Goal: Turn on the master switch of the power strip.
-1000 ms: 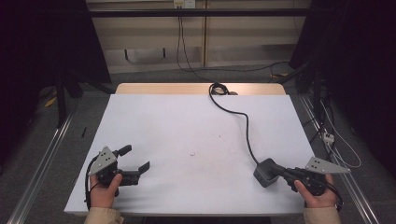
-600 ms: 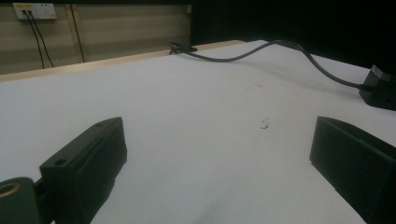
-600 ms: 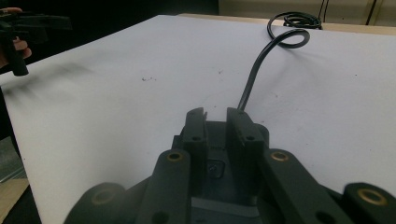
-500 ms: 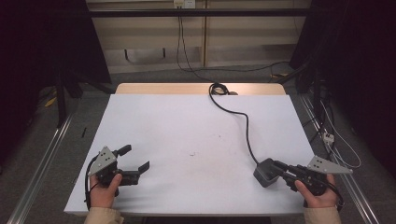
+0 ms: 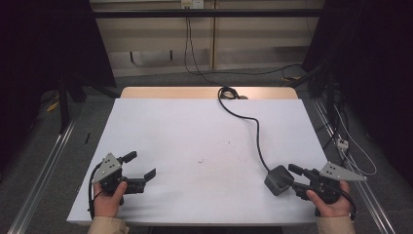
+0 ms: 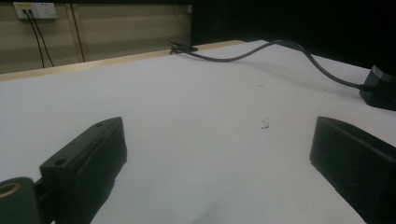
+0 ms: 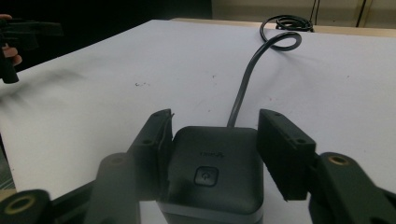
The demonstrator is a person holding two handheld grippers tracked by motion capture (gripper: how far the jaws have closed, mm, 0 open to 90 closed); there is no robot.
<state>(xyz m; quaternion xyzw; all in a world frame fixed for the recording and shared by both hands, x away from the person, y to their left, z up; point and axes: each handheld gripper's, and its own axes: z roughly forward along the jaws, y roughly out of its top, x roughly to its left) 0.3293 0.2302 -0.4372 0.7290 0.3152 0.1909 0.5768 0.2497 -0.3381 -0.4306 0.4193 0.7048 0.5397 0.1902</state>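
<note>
Here, a dark grey boxy power adapter [image 7: 212, 175] sits on the white table [image 5: 195, 136], near its front right corner. A black cord [image 5: 253, 131] runs from the adapter's far face across the table to a small coil at the far edge.

My right gripper [image 7: 215, 154] has just been spreading its jaws. The adapter sits between them: one jaw lies against or just off its side, the other stands clear of it, so nothing is clamped. In the high view, my right hand [image 5: 327, 202] rests at the front right corner, with the gripper pointing at the adapter.

My left gripper [image 6: 219, 154] sits near the front left corner, jaws spread wide with bare table between them, well apart from the adapter.

I judge the adapter to be rigid, compact and fairly dense, so it should not deform under pressure. Its smooth, rounded plastic shell looks slippery. A round button [image 7: 206, 176] sits on its top face, so I would avoid pressing there. The best hold seems to be across the two flat side walls, low on the body. The stiff cord will likely drag and twist the adapter when lifted.
</note>
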